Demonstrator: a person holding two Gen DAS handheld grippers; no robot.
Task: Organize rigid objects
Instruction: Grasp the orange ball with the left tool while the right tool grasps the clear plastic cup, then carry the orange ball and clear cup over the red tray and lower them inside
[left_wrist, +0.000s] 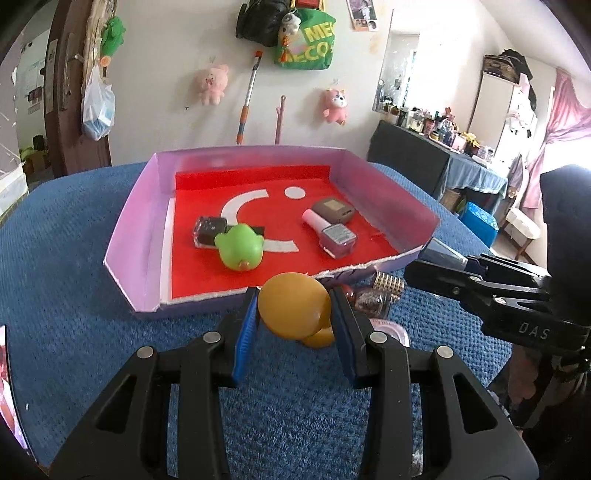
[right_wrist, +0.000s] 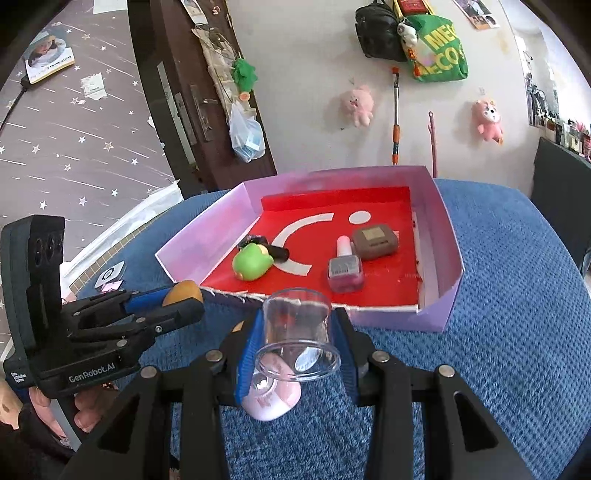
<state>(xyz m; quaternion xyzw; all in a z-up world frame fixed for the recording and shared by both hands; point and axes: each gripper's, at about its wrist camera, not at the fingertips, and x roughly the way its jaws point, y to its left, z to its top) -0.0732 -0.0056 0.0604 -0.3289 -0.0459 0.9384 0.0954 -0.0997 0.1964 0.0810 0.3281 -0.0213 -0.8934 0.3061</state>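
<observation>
The yellow toy (left_wrist: 293, 310) sits low in the middle of the left wrist view, squeezed tight between the blue pads of the left tool (left_wrist: 293, 325), just in front of the pink tray (left_wrist: 133, 240) on the blue table (left_wrist: 74, 229). In the right wrist view, the right tool (right_wrist: 295, 350) pinches a clear cup (right_wrist: 297, 332) near the bottom middle, above a pink jar (right_wrist: 271, 400) on the table. Inside the tray lie a green toy (left_wrist: 240, 251), a dark bottle (left_wrist: 208, 230), a pink nail polish bottle (left_wrist: 332, 234) and a brown case (left_wrist: 332, 210). A glittery bottle (left_wrist: 373, 297) lies just outside the tray's near wall.
</observation>
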